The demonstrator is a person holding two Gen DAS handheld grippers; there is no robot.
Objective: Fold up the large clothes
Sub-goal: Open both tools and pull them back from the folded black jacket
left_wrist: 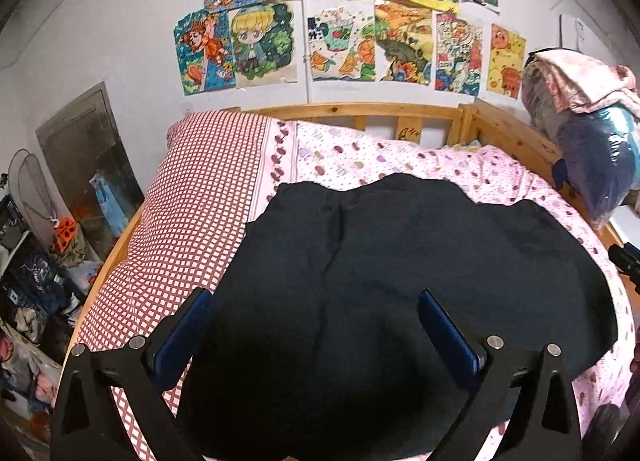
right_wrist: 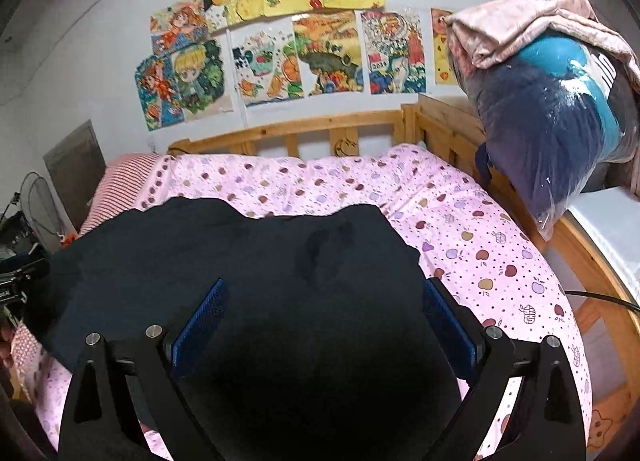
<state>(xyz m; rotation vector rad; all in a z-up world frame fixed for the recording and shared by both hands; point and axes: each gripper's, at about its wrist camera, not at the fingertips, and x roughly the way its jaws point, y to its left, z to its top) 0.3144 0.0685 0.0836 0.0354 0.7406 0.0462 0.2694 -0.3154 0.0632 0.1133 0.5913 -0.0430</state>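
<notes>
Clothes (left_wrist: 400, 281) lie spread flat on the bed (left_wrist: 460, 165), so they seem ready for folding. The left hand-held gripper (left_wrist: 316, 301) and right hand-held gripper (right_wrist: 326, 291) hover above, fingers apart, holding nothing.

A large dark garment (left_wrist: 400, 281), near black with a navy cast, lies spread flat on the bed (left_wrist: 420, 157), covering most of the near half of its pink apple-print sheet. Its far edge runs in soft humps across the bed's middle, a long crease runs through its left part, and its left side overlaps the red-checked bedding (left_wrist: 192, 201) at the bed's left. In the right wrist view the garment (right_wrist: 248, 261) shows a darker blotch near its far right corner.
</notes>
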